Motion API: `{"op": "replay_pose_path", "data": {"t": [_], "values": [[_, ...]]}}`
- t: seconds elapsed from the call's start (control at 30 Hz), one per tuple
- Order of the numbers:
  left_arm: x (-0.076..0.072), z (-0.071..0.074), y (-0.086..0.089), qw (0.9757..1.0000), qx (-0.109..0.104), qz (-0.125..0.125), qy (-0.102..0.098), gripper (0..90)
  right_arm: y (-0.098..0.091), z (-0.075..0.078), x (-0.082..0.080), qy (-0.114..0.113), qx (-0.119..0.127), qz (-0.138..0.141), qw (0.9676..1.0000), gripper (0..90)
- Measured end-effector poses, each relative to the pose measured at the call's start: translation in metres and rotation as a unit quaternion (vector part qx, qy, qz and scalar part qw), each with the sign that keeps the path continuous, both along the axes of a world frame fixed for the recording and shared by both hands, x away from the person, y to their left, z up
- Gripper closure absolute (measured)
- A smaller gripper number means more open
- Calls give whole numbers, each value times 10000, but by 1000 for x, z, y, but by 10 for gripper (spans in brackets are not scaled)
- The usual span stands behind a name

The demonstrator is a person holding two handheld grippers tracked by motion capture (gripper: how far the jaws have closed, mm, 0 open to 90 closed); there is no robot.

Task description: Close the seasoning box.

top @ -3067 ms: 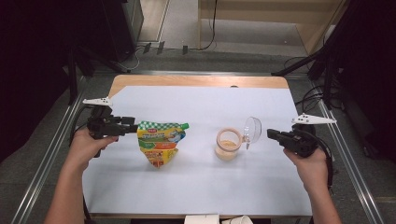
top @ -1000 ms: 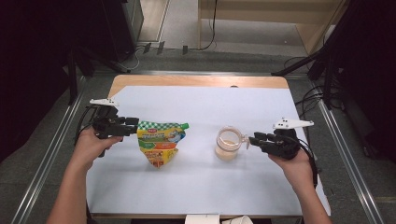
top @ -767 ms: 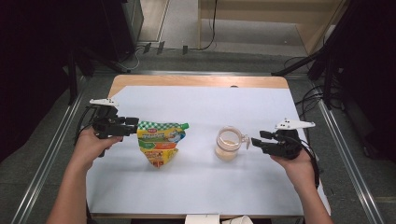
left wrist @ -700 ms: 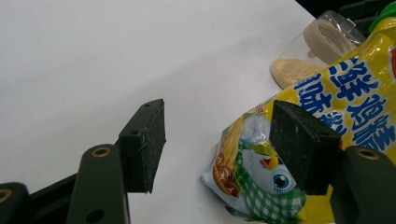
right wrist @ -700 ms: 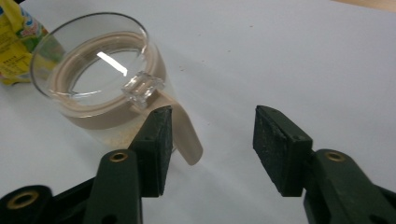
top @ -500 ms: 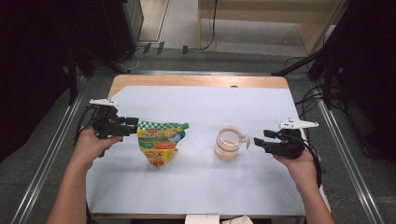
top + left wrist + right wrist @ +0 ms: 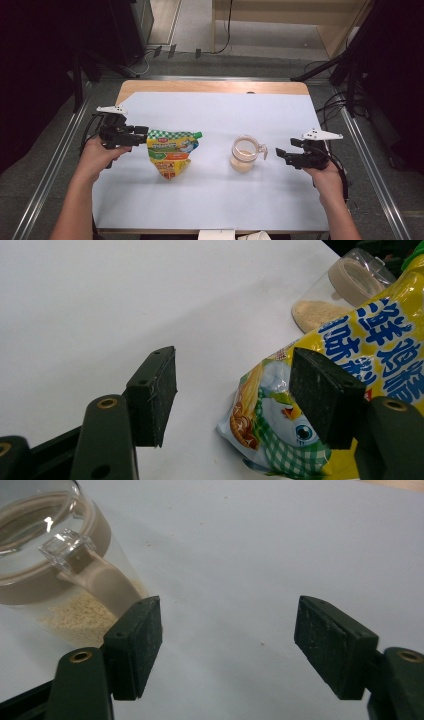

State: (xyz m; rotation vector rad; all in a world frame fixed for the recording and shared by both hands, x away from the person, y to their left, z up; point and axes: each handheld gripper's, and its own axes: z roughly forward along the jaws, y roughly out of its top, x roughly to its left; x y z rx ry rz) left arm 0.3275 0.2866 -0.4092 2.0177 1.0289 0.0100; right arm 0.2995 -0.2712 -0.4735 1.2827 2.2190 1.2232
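The right gripper (image 7: pixel 281 156), jaws just opened and empty, sits just right of the jar (image 7: pixel 243 154). The left gripper (image 7: pixel 144 136), spread, waits at the pouch (image 7: pixel 171 154). Next, probably, gripping that pouch to pour.

Snack pouch (image 7: pixel 172 154): glossy printed plastic film. Jar (image 7: pixel 243 155): clear smooth plastic, beige lid. Surface (image 7: pixel 225 200): matt white sheet, wood edge at top. Jaws: matt black, rough pads.

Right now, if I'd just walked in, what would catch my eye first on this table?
Probably the bright yellow snack bag left of centre on the white table cover, with the left gripper open right at its edge. To its right stands a clear lidded jar holding pale crumbs at the bottom; the right gripper sits just beside it, jaws apart with nothing between them, having just been opening.
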Motion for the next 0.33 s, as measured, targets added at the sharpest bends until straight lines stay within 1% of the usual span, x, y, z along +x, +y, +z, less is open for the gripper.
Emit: {"op": "replay_pose_path", "data": {"t": [0.03,0.07,0.1,0.23,0.33], "values": [[0,0,0,10000,0,-4,-3,365,0,0,0,30,-5,24,10000,241],[0,0,0,10000,-11,-8,3,365,-1,-1,1,69,51,97,9999,209],[0,0,0,10000,-6,-9,1,364,-1,-1,1,96,85,146,9998,206],[0,-1,-1,10000,3,-15,35,362,0,-1,1,94,62,136,9998,212],[1,-1,-1,10000,12,-9,21,362,-1,-2,1,100,66,135,9998,212]]}}
